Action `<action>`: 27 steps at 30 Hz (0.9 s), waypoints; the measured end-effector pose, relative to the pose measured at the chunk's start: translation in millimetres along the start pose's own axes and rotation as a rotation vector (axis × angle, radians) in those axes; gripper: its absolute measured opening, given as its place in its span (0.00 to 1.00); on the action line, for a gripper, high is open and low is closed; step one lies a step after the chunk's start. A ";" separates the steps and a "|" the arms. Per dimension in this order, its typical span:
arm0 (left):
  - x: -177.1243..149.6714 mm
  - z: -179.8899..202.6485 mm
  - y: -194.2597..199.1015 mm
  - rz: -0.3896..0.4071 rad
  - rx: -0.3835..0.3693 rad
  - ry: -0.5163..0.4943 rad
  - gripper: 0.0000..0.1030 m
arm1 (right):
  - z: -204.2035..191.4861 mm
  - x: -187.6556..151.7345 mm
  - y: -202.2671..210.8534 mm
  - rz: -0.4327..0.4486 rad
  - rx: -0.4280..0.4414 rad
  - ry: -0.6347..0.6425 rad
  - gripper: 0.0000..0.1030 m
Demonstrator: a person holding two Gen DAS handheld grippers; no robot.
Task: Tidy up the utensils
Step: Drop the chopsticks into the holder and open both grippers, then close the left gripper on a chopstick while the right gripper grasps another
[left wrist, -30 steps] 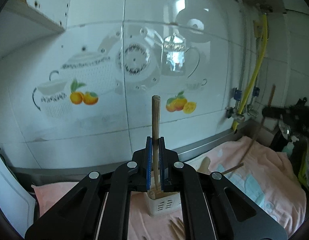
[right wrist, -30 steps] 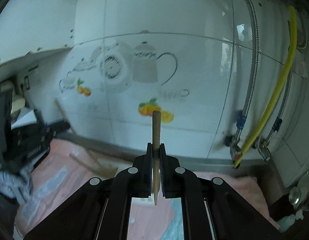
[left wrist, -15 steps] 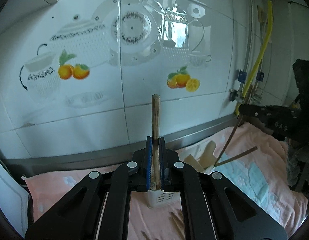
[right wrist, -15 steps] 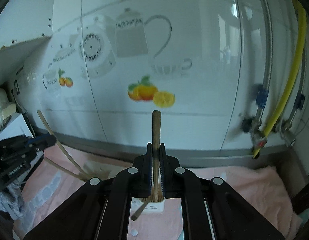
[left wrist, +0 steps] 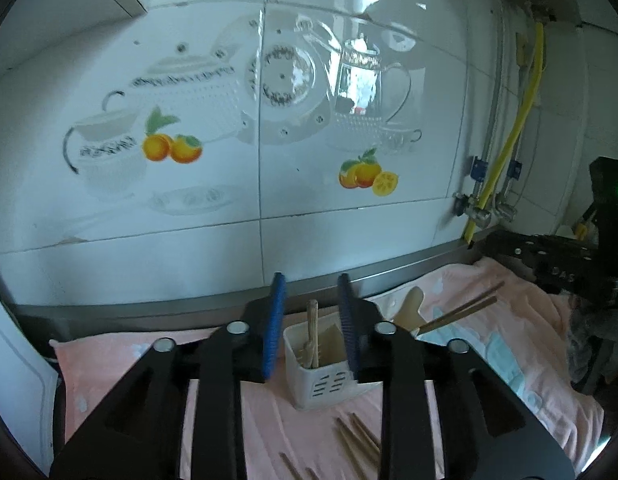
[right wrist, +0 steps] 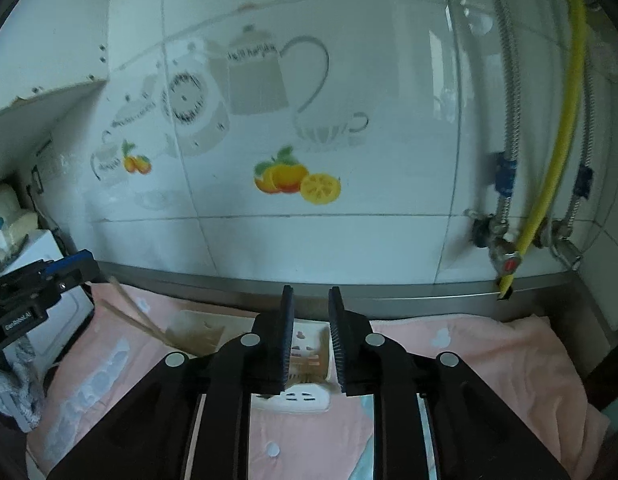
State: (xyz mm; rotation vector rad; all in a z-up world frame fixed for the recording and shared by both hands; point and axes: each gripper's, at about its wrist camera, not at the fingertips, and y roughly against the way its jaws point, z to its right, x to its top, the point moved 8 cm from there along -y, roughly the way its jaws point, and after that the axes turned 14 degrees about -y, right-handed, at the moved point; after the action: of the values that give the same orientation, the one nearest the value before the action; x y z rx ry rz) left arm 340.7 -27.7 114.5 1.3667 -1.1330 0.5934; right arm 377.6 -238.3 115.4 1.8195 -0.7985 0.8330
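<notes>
A white plastic utensil holder [left wrist: 325, 376] stands on the pink towel [left wrist: 509, 364]. A wooden chopstick [left wrist: 312, 336] stands inside it. My left gripper [left wrist: 311, 324] is open just above the holder, its blue pads on either side of the chopstick. More wooden chopsticks [left wrist: 359, 436] lie on the towel in front of the holder. In the right wrist view my right gripper [right wrist: 311, 336] is open over the same holder [right wrist: 305, 384], which holds chopsticks [right wrist: 307, 364]. Two long chopsticks [left wrist: 461, 310] lean out to the right, also seen in the right wrist view [right wrist: 133, 314].
A tiled wall with teapot and orange decals [left wrist: 365, 174] stands close behind the holder. Yellow hose and metal pipes [right wrist: 545, 200] run down at the right. A wooden spatula [left wrist: 411, 308] lies behind the holder. The other gripper's black body [left wrist: 557, 268] is at the right.
Both grippers have opened and let go of their chopsticks, which now stand in the holder. Both grippers have dropped lower over the holder.
</notes>
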 end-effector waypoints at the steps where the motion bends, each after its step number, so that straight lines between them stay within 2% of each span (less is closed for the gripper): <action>1: -1.7 0.2 5.5 0.004 0.001 -0.001 0.27 | -1.0 -1.2 7.5 0.009 0.004 0.002 0.20; 7: -35.8 11.9 40.4 -0.008 -0.006 0.008 0.27 | -17.0 -38.5 48.2 0.002 0.044 0.041 0.24; 12: -82.5 21.0 59.5 -0.058 -0.009 0.025 0.30 | -31.2 -104.6 62.1 -0.071 0.067 0.091 0.24; 15: -112.6 24.7 69.4 -0.086 -0.002 0.046 0.38 | -36.3 -143.2 65.1 -0.117 0.083 0.102 0.24; 19: -149.6 31.8 76.1 -0.127 -0.009 0.069 0.42 | -42.3 -200.8 64.3 -0.179 0.075 0.134 0.24; 22: -178.0 35.5 79.7 -0.162 -0.020 0.107 0.51 | -43.1 -239.9 60.9 -0.233 0.079 0.130 0.24; 27: -211.2 36.2 84.0 -0.206 -0.010 0.147 0.60 | -32.1 -287.4 48.9 -0.305 0.046 0.097 0.24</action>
State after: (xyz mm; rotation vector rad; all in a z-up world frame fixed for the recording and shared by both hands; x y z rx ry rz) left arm 173.7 10.1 -39.3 1.3880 -0.8640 0.5287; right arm 172.2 -178.3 -85.2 1.8669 -0.4282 0.7375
